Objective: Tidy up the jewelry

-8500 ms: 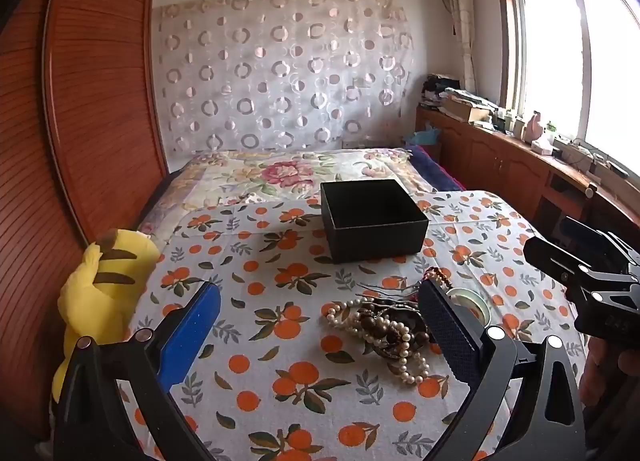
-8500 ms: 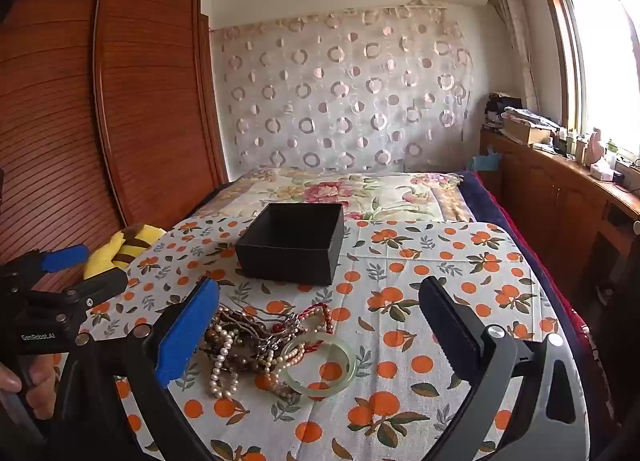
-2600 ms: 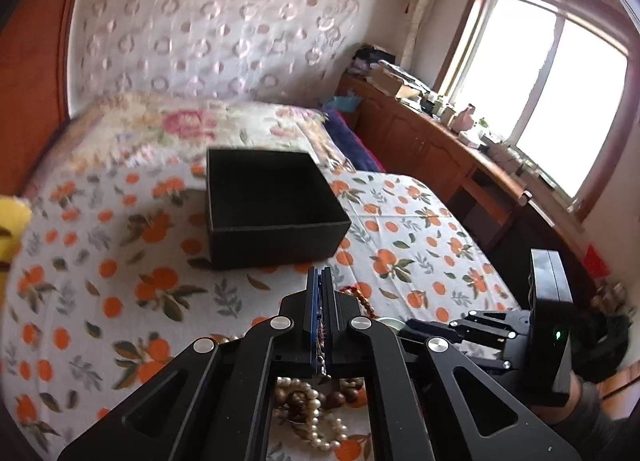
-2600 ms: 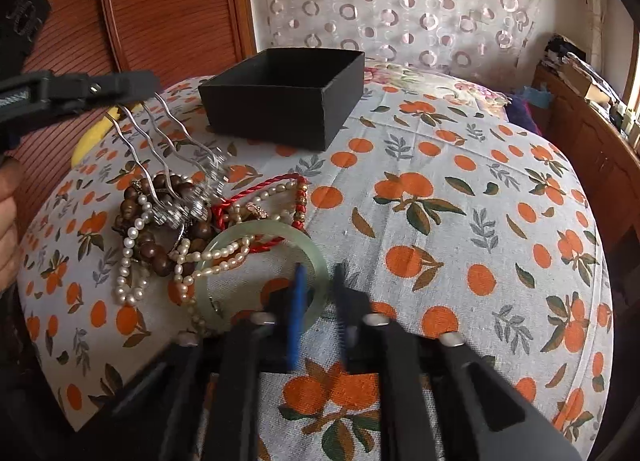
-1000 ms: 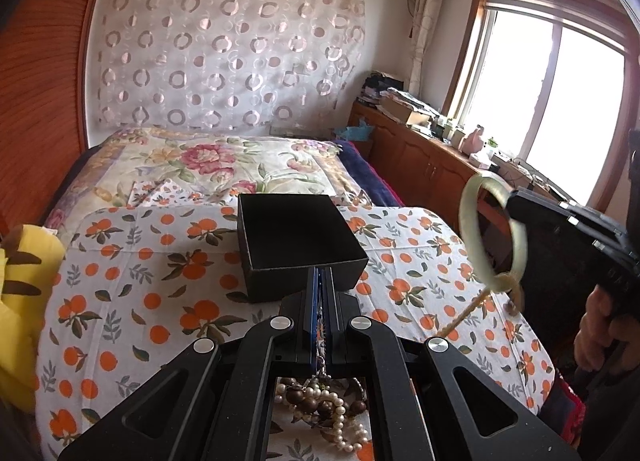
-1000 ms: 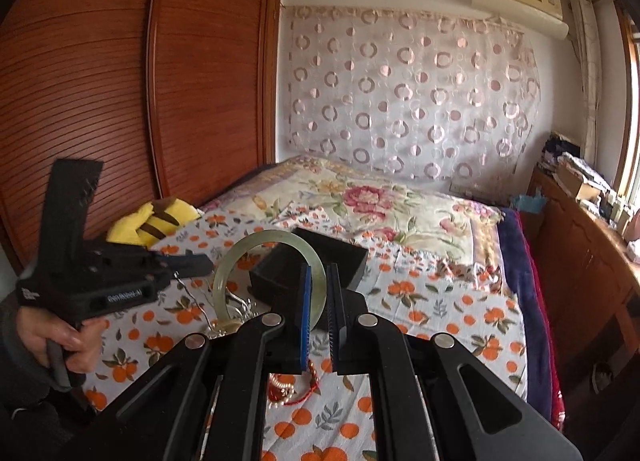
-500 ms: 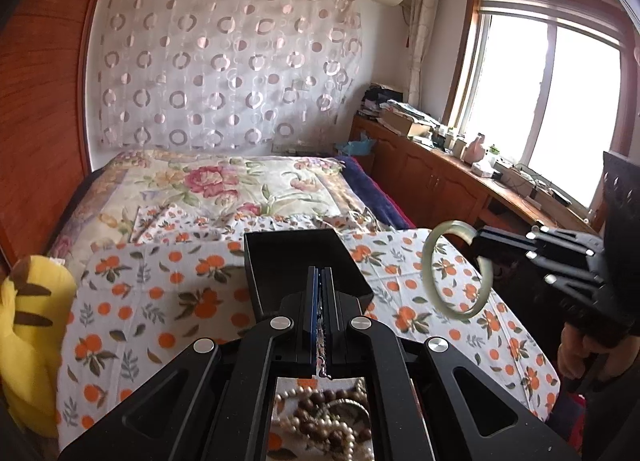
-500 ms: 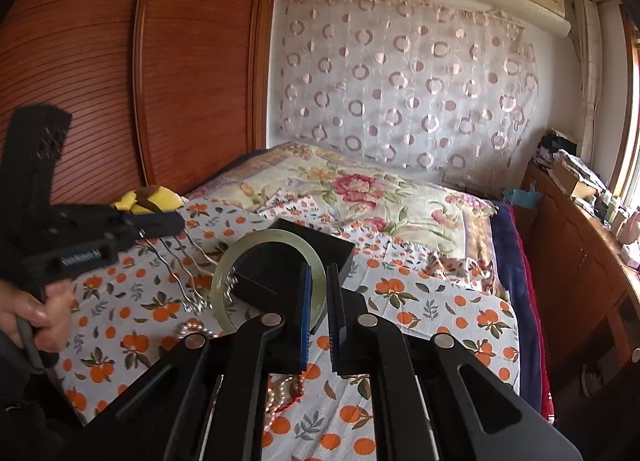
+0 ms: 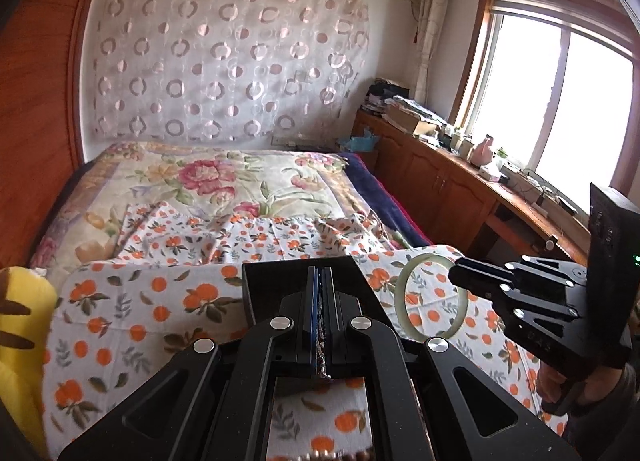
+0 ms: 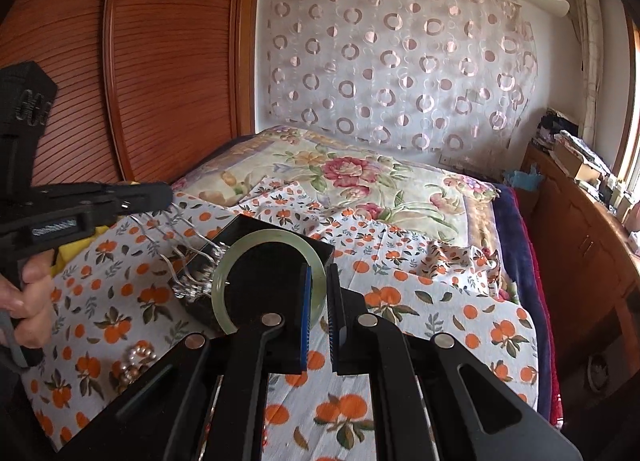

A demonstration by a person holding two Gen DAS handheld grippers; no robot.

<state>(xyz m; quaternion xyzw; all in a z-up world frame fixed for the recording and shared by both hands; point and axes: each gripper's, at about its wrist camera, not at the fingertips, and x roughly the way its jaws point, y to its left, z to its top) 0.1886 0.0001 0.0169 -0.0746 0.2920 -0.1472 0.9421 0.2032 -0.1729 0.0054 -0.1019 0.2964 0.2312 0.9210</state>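
A black open box stands on the orange-print cloth; it also shows in the right wrist view. My left gripper is shut on a silver hair comb, which hangs over the box's left edge. My right gripper is shut on a pale green jade bangle and holds it upright above the box. In the left wrist view the bangle hangs just right of the box. A few pearl beads of the jewelry pile lie on the cloth at lower left.
A yellow plush toy lies at the cloth's left edge. A flowered quilt covers the bed behind. A wooden wardrobe stands left, and a wooden cabinet with clutter runs under the window at right.
Both grippers lifted their pieces from the pile and have moved forward to the box. The bangle and the comb now hang lower and closer over the box.
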